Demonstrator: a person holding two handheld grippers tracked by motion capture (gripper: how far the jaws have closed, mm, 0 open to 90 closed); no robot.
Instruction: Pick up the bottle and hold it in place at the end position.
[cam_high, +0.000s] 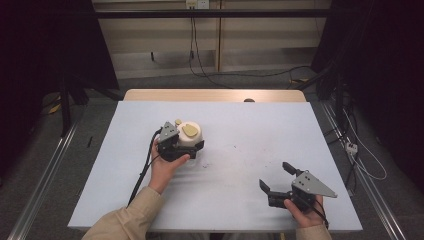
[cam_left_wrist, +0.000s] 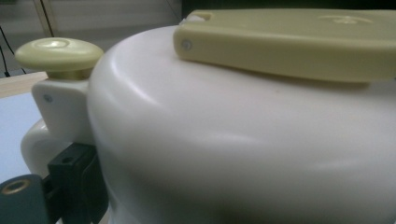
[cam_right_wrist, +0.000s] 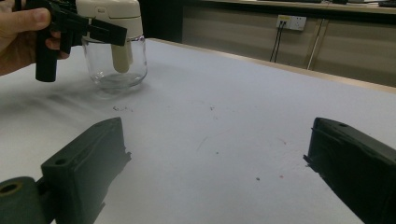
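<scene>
On the pale blue-grey table top, left of centre, a small glass jar with a bulky cream-white plastic lid is standing upright, and the left gripper is closing around that lid from the person's side. From the right gripper view, the black jaws are pressing against the lid's sides just above the clear glass, while the person's left hand is wrapping around the gripper's body below them. Up close, the left gripper view is showing the lid's rounded white dome nearly against the lens, with a flat pale yellow-green lever lying across its top and a round yellow-green knob sitting on a white post at the lid's edge; one black jaw is touching the lid low at the left of that view. Inside the jar, a pale stem is hanging down from the lid. Well apart from the jar, near the table's front right corner, the right gripper is resting in the person's right hand with its jaws spread wide and nothing between them, pointing toward the jar. A black cable is trailing from the left gripper along the beige sleeve.
</scene>
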